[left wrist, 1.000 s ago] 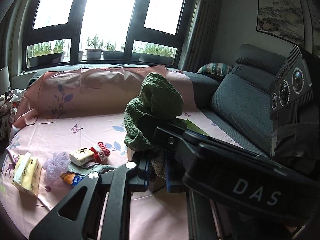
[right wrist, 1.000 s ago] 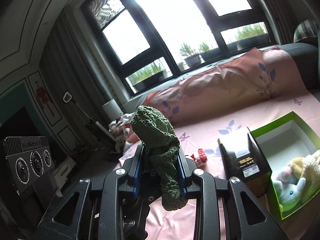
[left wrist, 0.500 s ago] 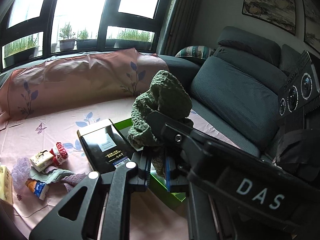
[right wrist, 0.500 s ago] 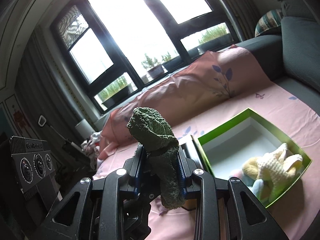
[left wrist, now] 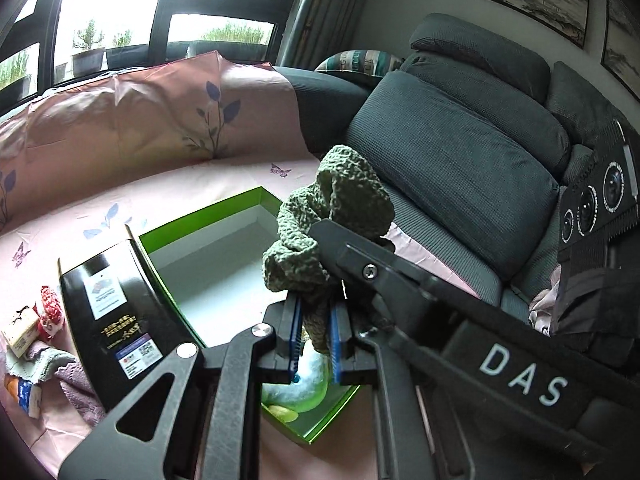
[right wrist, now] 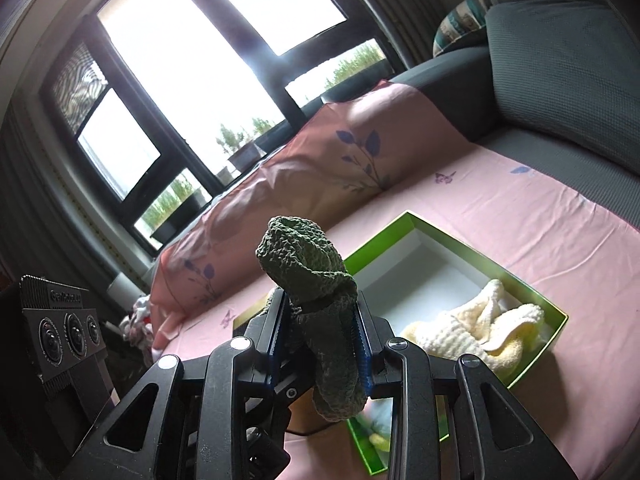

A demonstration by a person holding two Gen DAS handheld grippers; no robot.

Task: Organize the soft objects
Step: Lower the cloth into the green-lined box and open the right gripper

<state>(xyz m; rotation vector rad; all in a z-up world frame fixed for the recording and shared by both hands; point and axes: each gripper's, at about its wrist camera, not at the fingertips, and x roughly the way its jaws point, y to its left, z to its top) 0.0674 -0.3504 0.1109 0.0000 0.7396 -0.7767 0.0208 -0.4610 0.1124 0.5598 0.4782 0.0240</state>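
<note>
A dark green knitted cloth [left wrist: 340, 216] is pinched by both grippers at once. My left gripper [left wrist: 314, 340] is shut on its lower part; my right gripper [right wrist: 320, 340] is shut on the same cloth [right wrist: 312, 276], and its body crosses the left wrist view. The cloth hangs above an open green box [left wrist: 200, 220] with a white inside on the pink sheet. In the right wrist view the box [right wrist: 460, 240] holds a cream knitted item [right wrist: 480, 328]. A pale plush toy [left wrist: 296, 384] lies in the box's near corner.
The box's black lid [left wrist: 112, 316] stands against its left side. Small packets [left wrist: 20, 332], a red knit piece [left wrist: 50, 308] and folded cloths [left wrist: 60, 364] lie left of it. Grey sofa cushions [left wrist: 460, 168] rise on the right. Windows with plant pots are behind.
Both grippers have carried the green cloth to the right, from over the small items to above the open green box. Both stay shut on it.
</note>
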